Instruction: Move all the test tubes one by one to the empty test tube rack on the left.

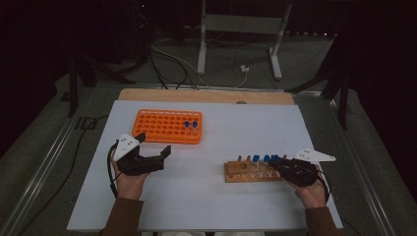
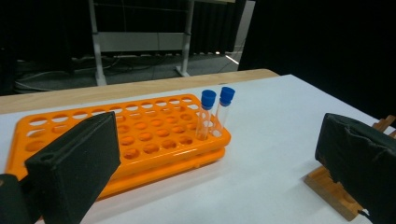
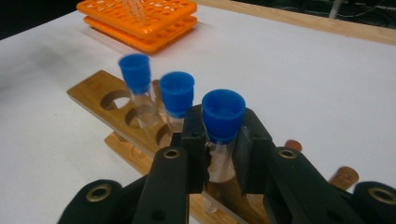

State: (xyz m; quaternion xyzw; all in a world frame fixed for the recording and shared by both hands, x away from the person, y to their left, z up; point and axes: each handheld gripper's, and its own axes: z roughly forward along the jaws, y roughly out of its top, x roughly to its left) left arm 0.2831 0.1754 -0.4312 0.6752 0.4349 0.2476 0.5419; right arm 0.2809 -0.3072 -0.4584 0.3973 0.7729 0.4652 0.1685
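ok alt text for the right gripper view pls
The right tongs clamp a clear blue-capped test tube standing in a wooden rack on a white table. Two more capped tubes stand in the rack behind it; an orange rack sits farther back.

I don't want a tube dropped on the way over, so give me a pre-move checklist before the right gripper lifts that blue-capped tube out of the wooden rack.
1. Right gripper shut on the tube, fingers just under its blue cap: ok.
2. Tube upright in the grip: ok.
3. Tube's lower end out of the wooden rack: cannot tell, hidden by the fingers.
4. Two neighbouring tubes stand apart from the gripped one: ok.
5. Free holes in the orange rack beside its two tubes: ok.
6. Left gripper open, holding nothing, apart from the orange rack: ok.
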